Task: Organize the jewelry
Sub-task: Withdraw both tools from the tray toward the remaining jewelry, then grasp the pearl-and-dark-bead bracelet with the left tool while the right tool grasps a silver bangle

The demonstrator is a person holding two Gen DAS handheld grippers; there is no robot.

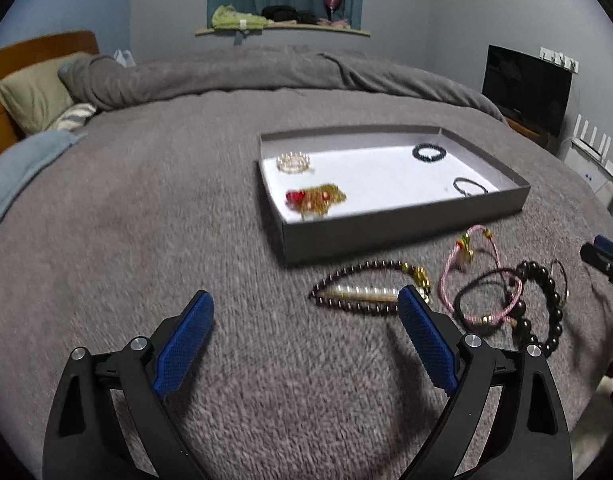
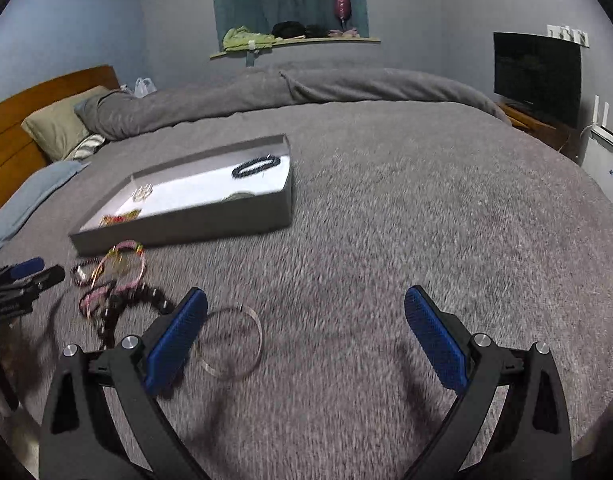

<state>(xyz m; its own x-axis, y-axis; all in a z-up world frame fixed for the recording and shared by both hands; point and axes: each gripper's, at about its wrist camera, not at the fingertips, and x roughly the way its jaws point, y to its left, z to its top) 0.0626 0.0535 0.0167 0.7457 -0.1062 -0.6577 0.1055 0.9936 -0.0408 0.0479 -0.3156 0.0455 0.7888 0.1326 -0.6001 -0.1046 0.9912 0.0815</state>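
On the grey fleece bedspread [image 1: 146, 220] just before the near wall of the shallow grey cardboard tray [image 1: 406, 228], a limp, light string of dark beads [image 1: 346, 276] looks easiest pinched mid-strand, both the left gripper [image 1: 306, 316] and right gripper [image 2: 306, 312] spread wide, empty.

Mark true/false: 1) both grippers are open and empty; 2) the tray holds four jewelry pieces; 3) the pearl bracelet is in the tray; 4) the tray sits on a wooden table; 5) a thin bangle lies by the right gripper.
1) Left gripper and right gripper open and empty: true.
2) Tray holds four pieces: true.
3) False: the pearl bracelet lies on the bed, in front of the tray.
4) False: the tray sits on the bed.
5) Thin bangle by the right gripper's finger: true.
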